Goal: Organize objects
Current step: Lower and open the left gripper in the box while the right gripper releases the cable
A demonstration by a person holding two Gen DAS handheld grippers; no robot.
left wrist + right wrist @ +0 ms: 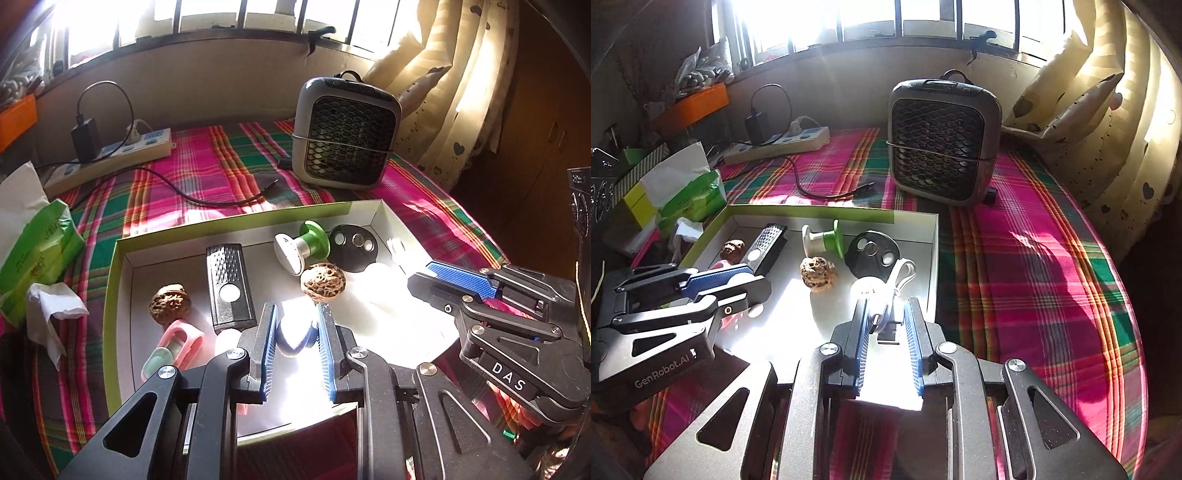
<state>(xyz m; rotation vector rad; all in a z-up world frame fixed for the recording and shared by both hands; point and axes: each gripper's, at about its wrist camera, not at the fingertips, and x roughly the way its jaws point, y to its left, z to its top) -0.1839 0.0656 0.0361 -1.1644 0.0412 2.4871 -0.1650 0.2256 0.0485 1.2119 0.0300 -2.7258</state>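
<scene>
A shallow green-rimmed white box (229, 225) (812, 212) lies on the plaid cloth. It holds two walnuts (323, 282) (170, 303), a black grater-like bar (229, 284), a green and white spool (303, 245), a black disc (354, 248) and a pink clip (177, 347). My left gripper (295, 332) sits around a small blue and white object (295, 338), jaws a little apart. My right gripper (886, 321) is over the box's right part, jaws around a white cable with a connector (886, 317).
A grey fan heater (343, 129) (942, 140) stands behind the box. A power strip with a charger (110, 155) and a black cable (207, 195) lie at the back left. A green tissue pack (37, 258) lies left. Curtains hang right.
</scene>
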